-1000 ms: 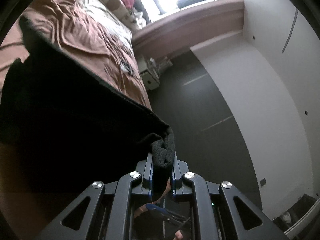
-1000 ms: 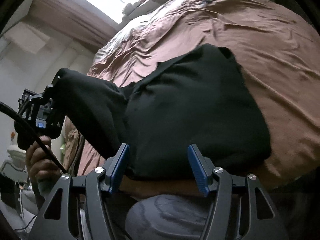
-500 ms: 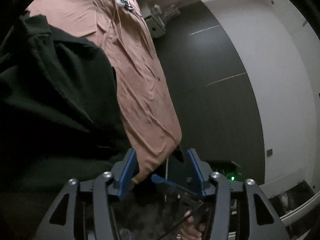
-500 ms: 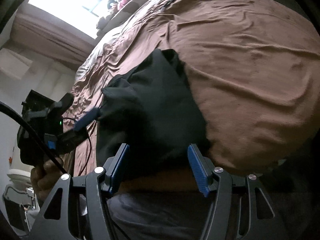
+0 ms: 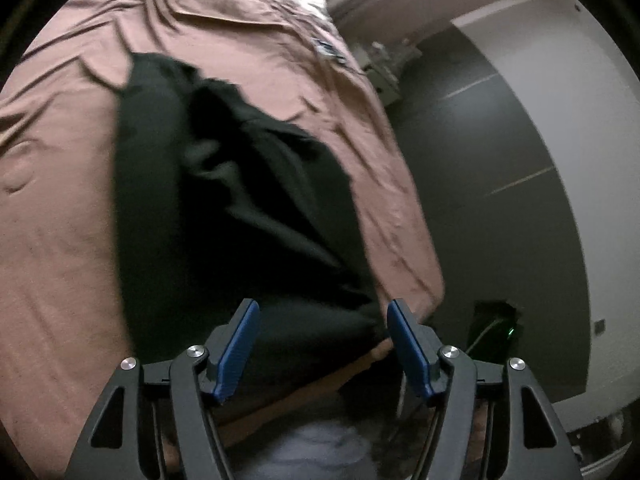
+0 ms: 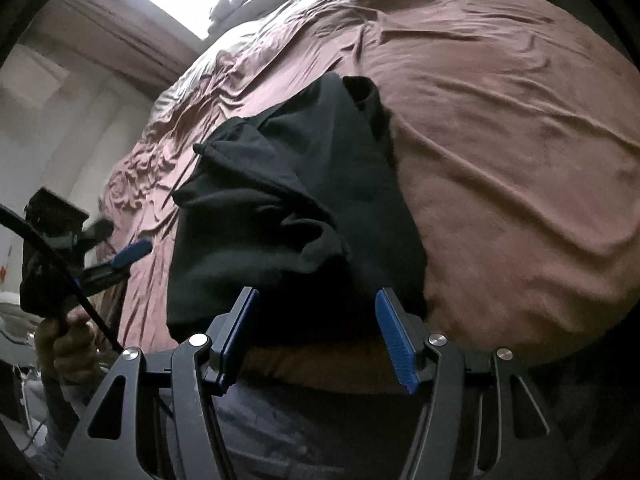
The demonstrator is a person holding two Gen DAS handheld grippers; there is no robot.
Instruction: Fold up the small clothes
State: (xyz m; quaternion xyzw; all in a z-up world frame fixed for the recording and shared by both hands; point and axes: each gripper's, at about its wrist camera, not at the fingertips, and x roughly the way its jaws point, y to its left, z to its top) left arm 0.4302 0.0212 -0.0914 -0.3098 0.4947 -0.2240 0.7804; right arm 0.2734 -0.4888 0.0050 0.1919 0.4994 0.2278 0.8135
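**Fold laid over, cloth let go**

Spread across the bed [image 6: 500, 160]: brown cover, creased. Near its front edge, the black garment [image 6: 312, 200], doubled over itself, one flap bunched on top. Beside the garment, left claw [image 5: 320, 344] just sprung apart, nothing between the pads. At its near hem, right claw [image 6: 316, 336] apart, empty. Next, probably: flatten the bunched flap, then regrip an edge.

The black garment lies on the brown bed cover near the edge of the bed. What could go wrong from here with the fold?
1. The black garment looks bunched, with a loose flap on top; pressing it flat now may lock in creases.
2. Its near end lies at the edge of the brown bed cover, so a pull toward the person might slide it off.
3. Both the left claw, whose jaws have just been opening, and the right claw hold nothing, so nothing restrains the cloth.
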